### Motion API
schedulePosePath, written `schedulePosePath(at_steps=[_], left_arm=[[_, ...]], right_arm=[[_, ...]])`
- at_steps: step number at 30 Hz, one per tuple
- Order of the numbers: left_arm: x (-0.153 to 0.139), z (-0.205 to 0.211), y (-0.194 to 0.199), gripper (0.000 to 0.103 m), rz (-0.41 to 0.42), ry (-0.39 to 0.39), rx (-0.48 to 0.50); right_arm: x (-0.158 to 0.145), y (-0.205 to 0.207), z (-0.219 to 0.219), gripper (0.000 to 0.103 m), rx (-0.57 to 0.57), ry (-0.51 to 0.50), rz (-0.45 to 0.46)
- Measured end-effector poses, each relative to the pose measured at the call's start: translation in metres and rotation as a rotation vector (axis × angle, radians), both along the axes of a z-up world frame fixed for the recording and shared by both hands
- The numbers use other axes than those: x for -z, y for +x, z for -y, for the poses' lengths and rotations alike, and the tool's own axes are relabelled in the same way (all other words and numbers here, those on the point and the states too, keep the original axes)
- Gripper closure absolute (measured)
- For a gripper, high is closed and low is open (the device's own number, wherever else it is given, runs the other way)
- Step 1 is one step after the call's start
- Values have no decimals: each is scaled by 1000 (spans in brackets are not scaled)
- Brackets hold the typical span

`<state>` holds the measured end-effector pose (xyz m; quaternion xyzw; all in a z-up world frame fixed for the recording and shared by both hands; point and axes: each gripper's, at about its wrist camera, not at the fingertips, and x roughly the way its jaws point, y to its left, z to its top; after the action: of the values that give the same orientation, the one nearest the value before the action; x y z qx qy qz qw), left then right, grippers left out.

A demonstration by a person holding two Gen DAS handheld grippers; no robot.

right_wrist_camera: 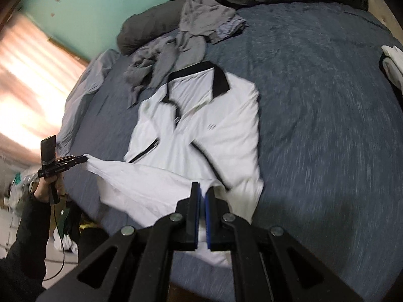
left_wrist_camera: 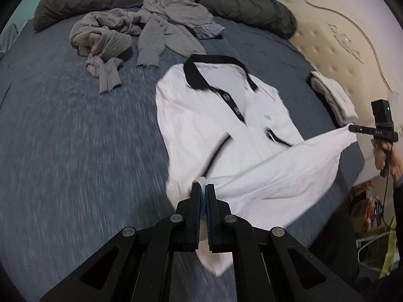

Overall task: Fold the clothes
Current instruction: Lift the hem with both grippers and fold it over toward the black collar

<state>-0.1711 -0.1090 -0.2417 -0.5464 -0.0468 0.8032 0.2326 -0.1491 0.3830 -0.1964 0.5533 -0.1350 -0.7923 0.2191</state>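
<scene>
A white polo shirt (left_wrist_camera: 209,115) with a black collar and black-trimmed sleeves folded across its chest lies on the blue bedspread (left_wrist_camera: 63,138); it also shows in the right wrist view (right_wrist_camera: 201,130). My left gripper (left_wrist_camera: 203,188) is shut on one bottom corner of the shirt. My right gripper (right_wrist_camera: 203,188) is shut on the other bottom corner. Each gripper shows in the other's view, the right one (left_wrist_camera: 352,127) and the left one (right_wrist_camera: 84,159). The hem is stretched and lifted between them.
A heap of crumpled grey clothes (left_wrist_camera: 131,32) lies beyond the shirt, in front of a dark rolled duvet (left_wrist_camera: 226,2). A folded white and dark stack (left_wrist_camera: 332,98) sits near the padded headboard (left_wrist_camera: 352,40). Clutter lies on the floor past the bed's edge (right_wrist_camera: 63,239).
</scene>
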Motion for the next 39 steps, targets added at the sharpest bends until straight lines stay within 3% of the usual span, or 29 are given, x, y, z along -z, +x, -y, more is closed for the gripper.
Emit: schedulePosePath(at_steps=[9, 17, 22, 23, 25, 26, 27, 30, 32, 36, 39], left_arm=[[53, 0, -134, 99, 57, 14, -55], [103, 8, -192, 98, 71, 45, -132], [114, 10, -191, 93, 54, 48, -178], [109, 12, -186, 84, 28, 37, -189], [95, 15, -175, 70, -22, 26, -203], [88, 17, -169, 69, -47, 24, -208], [80, 18, -162, 69, -71, 19, -212], [63, 9, -140, 68, -137, -25, -180], [58, -4, -124, 68, -171, -45, -144], [81, -34, -104, 68, -138, -85, -51], [105, -44, -101, 68, -87, -109, -12]], right_arm=[[52, -135, -7, 100, 61, 66, 50], [106, -202, -13, 100, 133, 103, 82], [120, -207, -6, 97, 145, 165, 40], [122, -207, -5, 94, 148, 178, 28], [114, -202, -7, 82, 170, 195, -31], [108, -198, -10, 62, 186, 201, -60], [103, -195, -14, 52, 207, 204, -82], [92, -181, -22, 52, 235, 150, -110], [91, -168, -13, 52, 187, 137, -128], [105, -143, 24, 52, 34, 143, -122], [125, -133, 50, 52, -79, 215, -97]])
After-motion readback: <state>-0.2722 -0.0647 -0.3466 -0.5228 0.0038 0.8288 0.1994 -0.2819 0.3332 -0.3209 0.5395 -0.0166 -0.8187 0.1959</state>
